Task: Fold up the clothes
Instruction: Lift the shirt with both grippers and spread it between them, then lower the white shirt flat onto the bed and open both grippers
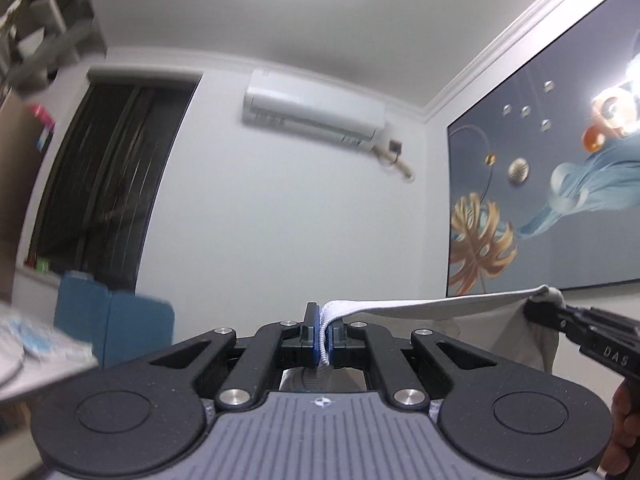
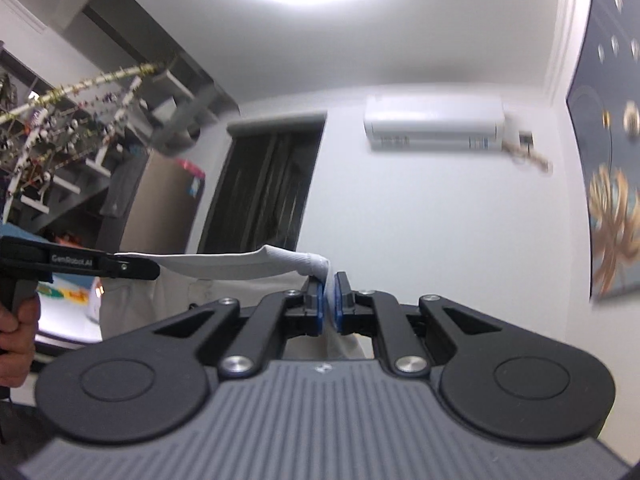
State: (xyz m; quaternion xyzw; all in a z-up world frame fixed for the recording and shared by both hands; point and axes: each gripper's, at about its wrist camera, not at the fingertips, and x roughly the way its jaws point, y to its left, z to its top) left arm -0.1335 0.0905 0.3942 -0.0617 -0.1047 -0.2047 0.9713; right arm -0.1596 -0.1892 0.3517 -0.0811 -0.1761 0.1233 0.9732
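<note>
Taking the air conditioner (image 1: 314, 110) on the far wall as my mark, everything I hold hangs below it, lifted clear of whatever surface lies underneath, which neither camera shows.

Furthest left, below the air conditioner and under the dark curtained window (image 1: 108, 176), my left gripper (image 1: 326, 334) is clamped on a ribbed, blue-edged hem of the pale garment (image 1: 440, 308). Only a narrow strip of that hem sits between the pads. If I tug sideways too sharply, I judge that strip could slide out and that corner would drop.

Between the two grippers, directly beneath the air conditioner, the garment's top edge runs as a shallow sagging band, with the rest hanging below it out of sight. The sag tells me the cloth is not stretched flat; laying it down like this would likely trap a crease or a doubled layer.

To the right, below the air conditioner and towards the large wall painting (image 1: 560, 184), my right gripper (image 2: 328, 300) is pinched shut on a bunched white corner. That bunching is the greater risk: a wadded grip may hold more than one layer, so the fold could come out crooked.

Both views are motion-blurred, so swinging cloth could also snag.
</note>
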